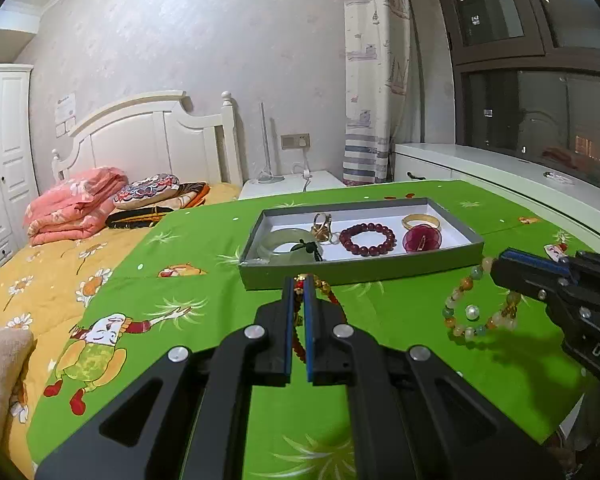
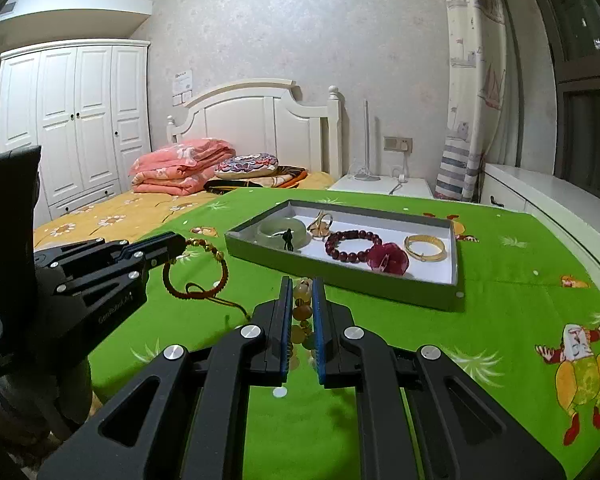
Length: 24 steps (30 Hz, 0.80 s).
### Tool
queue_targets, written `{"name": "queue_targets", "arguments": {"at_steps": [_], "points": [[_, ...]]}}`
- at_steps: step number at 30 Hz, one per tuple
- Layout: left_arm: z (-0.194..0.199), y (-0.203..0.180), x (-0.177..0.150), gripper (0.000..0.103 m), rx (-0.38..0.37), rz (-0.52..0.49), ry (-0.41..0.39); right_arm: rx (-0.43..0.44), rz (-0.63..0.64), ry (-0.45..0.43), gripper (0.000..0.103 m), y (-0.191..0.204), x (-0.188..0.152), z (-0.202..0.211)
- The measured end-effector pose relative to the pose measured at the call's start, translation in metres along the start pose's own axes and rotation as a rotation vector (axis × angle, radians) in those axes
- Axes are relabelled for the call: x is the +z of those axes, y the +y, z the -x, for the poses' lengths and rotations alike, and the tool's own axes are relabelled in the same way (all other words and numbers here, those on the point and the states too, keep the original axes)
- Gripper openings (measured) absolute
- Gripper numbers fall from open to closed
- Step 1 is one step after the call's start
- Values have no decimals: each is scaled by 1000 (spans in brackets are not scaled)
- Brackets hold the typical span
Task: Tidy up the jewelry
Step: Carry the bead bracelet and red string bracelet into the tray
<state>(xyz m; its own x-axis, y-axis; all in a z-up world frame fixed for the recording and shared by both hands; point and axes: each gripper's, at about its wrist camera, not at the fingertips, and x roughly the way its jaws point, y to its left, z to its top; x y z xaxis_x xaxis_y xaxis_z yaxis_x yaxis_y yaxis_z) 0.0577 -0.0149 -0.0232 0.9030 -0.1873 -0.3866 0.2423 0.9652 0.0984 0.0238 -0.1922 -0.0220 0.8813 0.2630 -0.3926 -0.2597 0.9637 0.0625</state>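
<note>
My left gripper (image 1: 299, 282) is shut on a red cord bracelet (image 1: 332, 296) with gold beads, just in front of the grey tray (image 1: 360, 270). In the right wrist view the left gripper (image 2: 178, 246) holds that bracelet (image 2: 223, 268) hanging as a loop over the green cloth. My right gripper (image 2: 302, 282) is shut on a multicolour bead bracelet (image 2: 302, 312), also near the tray (image 2: 340, 276); the left wrist view shows this gripper (image 1: 496, 266) with the bracelet (image 1: 460, 330) dangling. The tray holds a jade bangle (image 1: 284, 242), gold rings (image 1: 322, 226), a dark red bead bracelet (image 1: 390, 236), a red flower (image 1: 422, 240) and a gold bangle (image 1: 420, 227).
A green cartoon cloth (image 1: 204, 240) covers the work surface. A loose pearl bead (image 1: 472, 312) lies on it. To the left, the bed carries a folded pink quilt (image 1: 76, 204) and pillows. A white nightstand (image 1: 296, 184) stands behind, with a window sill (image 1: 500, 160) to the right.
</note>
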Motion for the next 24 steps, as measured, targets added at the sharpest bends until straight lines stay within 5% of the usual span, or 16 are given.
{"name": "queue_targets", "arguments": {"at_steps": [24], "points": [[-70, -3, 67, 5, 17, -18, 26, -98, 66, -27, 10, -17, 72, -58]]}}
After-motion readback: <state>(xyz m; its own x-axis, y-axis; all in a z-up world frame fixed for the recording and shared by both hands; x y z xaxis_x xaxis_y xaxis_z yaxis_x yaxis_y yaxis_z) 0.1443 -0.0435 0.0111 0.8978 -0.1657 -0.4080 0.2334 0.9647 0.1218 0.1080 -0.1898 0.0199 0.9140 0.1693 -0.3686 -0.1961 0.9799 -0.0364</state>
